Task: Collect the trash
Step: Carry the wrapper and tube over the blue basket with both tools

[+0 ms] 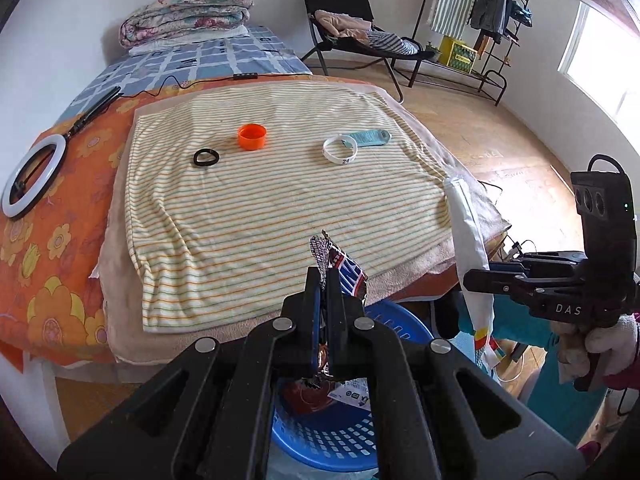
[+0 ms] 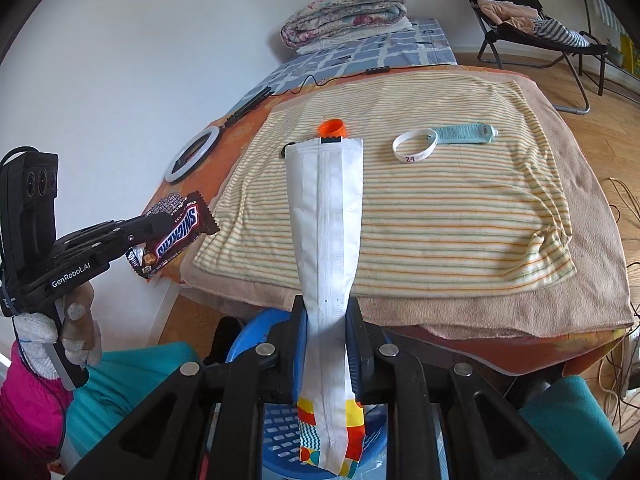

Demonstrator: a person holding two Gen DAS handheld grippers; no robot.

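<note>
My left gripper [image 1: 325, 280] is shut on a brown Snickers wrapper [image 1: 340, 268], held above the blue perforated basket [image 1: 320, 436]; the wrapper also shows in the right wrist view [image 2: 176, 234]. My right gripper [image 2: 327, 312] is shut on a long white snack wrapper [image 2: 326, 216] with a coloured end, also over the basket [image 2: 280, 436]. The right gripper shows in the left wrist view [image 1: 480, 280] holding the white wrapper [image 1: 468, 232]. The left gripper shows in the right wrist view [image 2: 154, 222].
On the striped towel [image 1: 280, 200] lie an orange cap [image 1: 252, 136], a black hair tie [image 1: 206, 157], a white wristband [image 1: 340, 149] and a teal tube [image 1: 370, 136]. A ring light [image 1: 34, 176] lies at the left. A folding chair [image 1: 340, 28] stands behind.
</note>
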